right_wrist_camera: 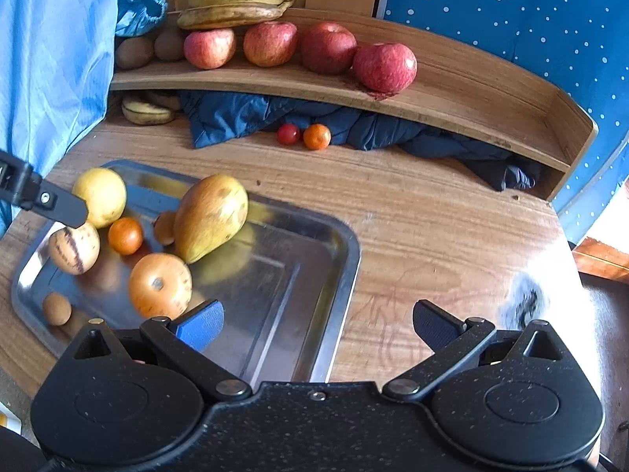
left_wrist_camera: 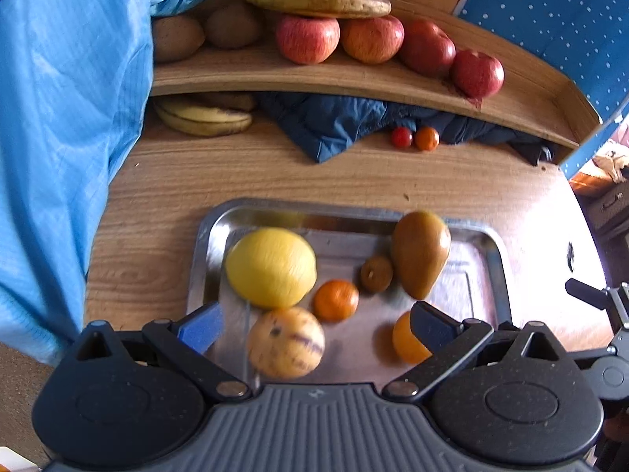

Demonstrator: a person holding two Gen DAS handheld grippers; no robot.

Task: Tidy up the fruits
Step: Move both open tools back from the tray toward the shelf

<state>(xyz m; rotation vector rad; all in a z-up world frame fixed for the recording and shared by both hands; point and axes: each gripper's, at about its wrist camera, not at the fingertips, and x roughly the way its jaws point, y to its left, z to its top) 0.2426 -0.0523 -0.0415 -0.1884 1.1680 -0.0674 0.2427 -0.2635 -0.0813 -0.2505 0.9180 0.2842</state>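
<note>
We see the steel tray (left_wrist_camera: 493, 244) straight ahead of our left gripper (left_wrist_camera: 314, 324), its jaws apart and empty above the striped yellow fruit (left_wrist_camera: 285, 343), probably our nearest pick. Our right gripper (right_wrist_camera: 317, 324), also agape, hangs over the tray's bare right edge.

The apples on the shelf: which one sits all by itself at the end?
The dark red apple farthest right. The other three apples sit side by side nearer the bananas, which rest on the leftmost ones.
</note>
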